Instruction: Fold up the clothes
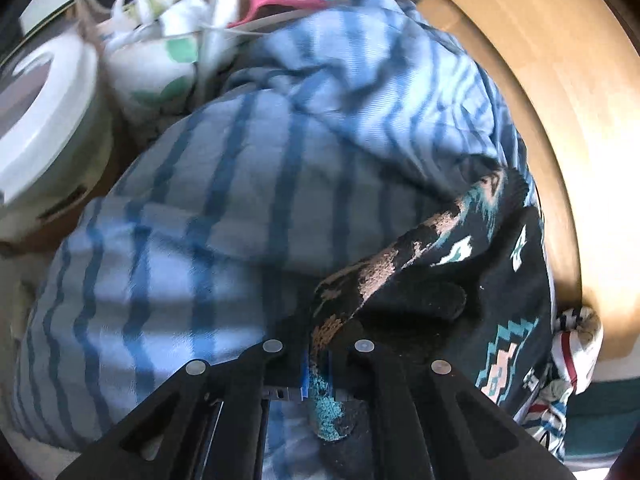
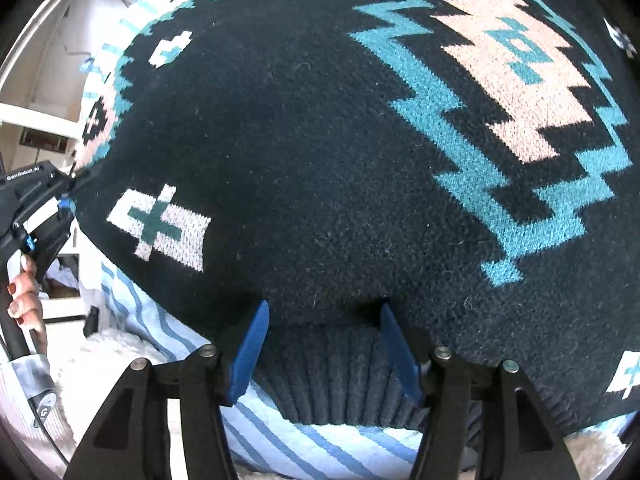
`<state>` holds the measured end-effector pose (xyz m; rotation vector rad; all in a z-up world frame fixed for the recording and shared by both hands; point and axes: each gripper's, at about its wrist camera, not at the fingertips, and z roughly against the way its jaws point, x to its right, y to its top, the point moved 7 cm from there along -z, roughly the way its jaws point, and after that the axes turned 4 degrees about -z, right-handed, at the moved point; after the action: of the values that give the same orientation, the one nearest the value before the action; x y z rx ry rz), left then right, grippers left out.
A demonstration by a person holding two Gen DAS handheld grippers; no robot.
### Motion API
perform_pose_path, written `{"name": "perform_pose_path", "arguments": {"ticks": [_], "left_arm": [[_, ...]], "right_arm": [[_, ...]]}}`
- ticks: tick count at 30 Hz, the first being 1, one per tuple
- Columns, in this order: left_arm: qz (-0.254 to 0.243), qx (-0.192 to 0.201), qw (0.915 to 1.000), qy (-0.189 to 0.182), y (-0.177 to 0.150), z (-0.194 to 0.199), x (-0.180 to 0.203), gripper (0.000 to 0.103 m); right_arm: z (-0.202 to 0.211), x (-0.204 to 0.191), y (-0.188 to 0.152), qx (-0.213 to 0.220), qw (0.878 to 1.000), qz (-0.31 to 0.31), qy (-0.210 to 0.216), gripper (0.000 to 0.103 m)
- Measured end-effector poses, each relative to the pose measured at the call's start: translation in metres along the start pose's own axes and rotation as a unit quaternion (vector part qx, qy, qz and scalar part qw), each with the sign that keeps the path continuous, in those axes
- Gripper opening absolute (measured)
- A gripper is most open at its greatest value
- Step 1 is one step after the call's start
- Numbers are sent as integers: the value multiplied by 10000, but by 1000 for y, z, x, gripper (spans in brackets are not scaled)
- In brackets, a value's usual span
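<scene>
A black knit sweater with teal, pink and white geometric patterns (image 2: 320,140) fills the right wrist view; it also shows at the right of the left wrist view (image 1: 460,280). My left gripper (image 1: 318,368) is shut on an edge of the sweater and lifts it; it also shows at the left of the right wrist view (image 2: 66,196), pinching the sweater's edge. My right gripper (image 2: 324,344) is open, its blue pads (image 2: 248,356) on either side of the sweater's ribbed hem (image 2: 328,376), not closed on it.
A blue-and-white striped cloth (image 1: 240,200) lies under the sweater, also seen in the right wrist view (image 2: 280,440). A white round container (image 1: 44,120), a pink hanger (image 1: 276,0) and other laundry sit at the back left. A tan curved board (image 1: 560,120) runs along the right.
</scene>
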<state>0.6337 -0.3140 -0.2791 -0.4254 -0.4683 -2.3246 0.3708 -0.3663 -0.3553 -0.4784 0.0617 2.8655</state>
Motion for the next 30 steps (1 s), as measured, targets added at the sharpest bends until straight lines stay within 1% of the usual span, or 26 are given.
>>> {"name": "perform_pose_path", "arguments": {"ticks": [3,4,6,7,8,9,10,11,12,13,15,17,18,19,21,22,24,25,26,27,28,29,30], "left_arm": [[32,50,10000,-62,-5,4,-8,6],[73,-4,10000,-57,-8,3,-10,6],[157,-121,9998,-46,-12,2,-13,12],[132,-284,9995,-20,-15,1,-15,18],[102,-455,9989,7,-17,-1,-16,35],[102,-507,9986,85,-16,0,-17,45],[61,-397,9992,61,-12,6,-13,58],[18,-276,9996,28,-8,13,-10,65],[-117,-199,9997,25,-2,17,-2,68],[-258,-126,9996,24,4,21,6,73],[-539,20,9985,22,17,30,23,74],[-904,-131,9958,96,27,17,47,74],[-1087,-211,9938,134,33,10,59,74],[-1277,-346,9910,219,37,-5,69,74],[-1622,-681,9836,406,42,-38,86,74],[-1774,-883,9789,506,43,-55,93,74],[-1916,-1190,9724,591,41,-78,97,74],[-1907,-1170,9724,667,41,-85,96,67],[-1893,-1137,9725,744,41,-91,95,34],[-1816,-986,9758,711,42,-89,92,20],[-1537,-842,9836,422,44,-81,88,9],[-1241,-698,9898,113,47,-72,84,6],[-942,-552,9938,-195,50,-63,79,6]], "right_arm": [[0,0,-6,-4,9999,94,-79,64],[1,0,-8,-7,9999,95,-80,66],[1,1,-11,-7,9999,92,-82,67],[0,1,-12,-7,9999,98,-89,68],[0,2,-14,-6,9999,106,-105,68],[-1,2,-16,-4,9999,114,-122,69],[-1,2,-17,-4,9998,132,-132,70],[-1,1,-18,-5,9998,140,-136,71],[-1,1,-19,-4,9998,142,-145,72],[-2,1,-20,-5,9998,134,-153,73],[-2,1,-22,0,9998,64,-161,75],[-2,1,-22,-7,9998,-24,-181,76],[-1,1,-23,-2,9997,-117,-220,76],[1,2,-23,3,9994,-214,-262,74],[11,-1,-20,175,9982,-511,-254,70],[17,-5,-18,327,9973,-631,-173,69],[35,-14,-11,709,9942,-814,-35,69],[42,-18,-8,853,9926,-867,22,70],[49,-22,-5,994,9908,-917,78,71],[55,-27,-1,1102,9892,-947,174,72],[56,-31,2,1117,9888,-959,231,73],[57,-35,5,1125,9885,-970,285,73],[58,-39,9,1133,9881,-980,338,73]]}}
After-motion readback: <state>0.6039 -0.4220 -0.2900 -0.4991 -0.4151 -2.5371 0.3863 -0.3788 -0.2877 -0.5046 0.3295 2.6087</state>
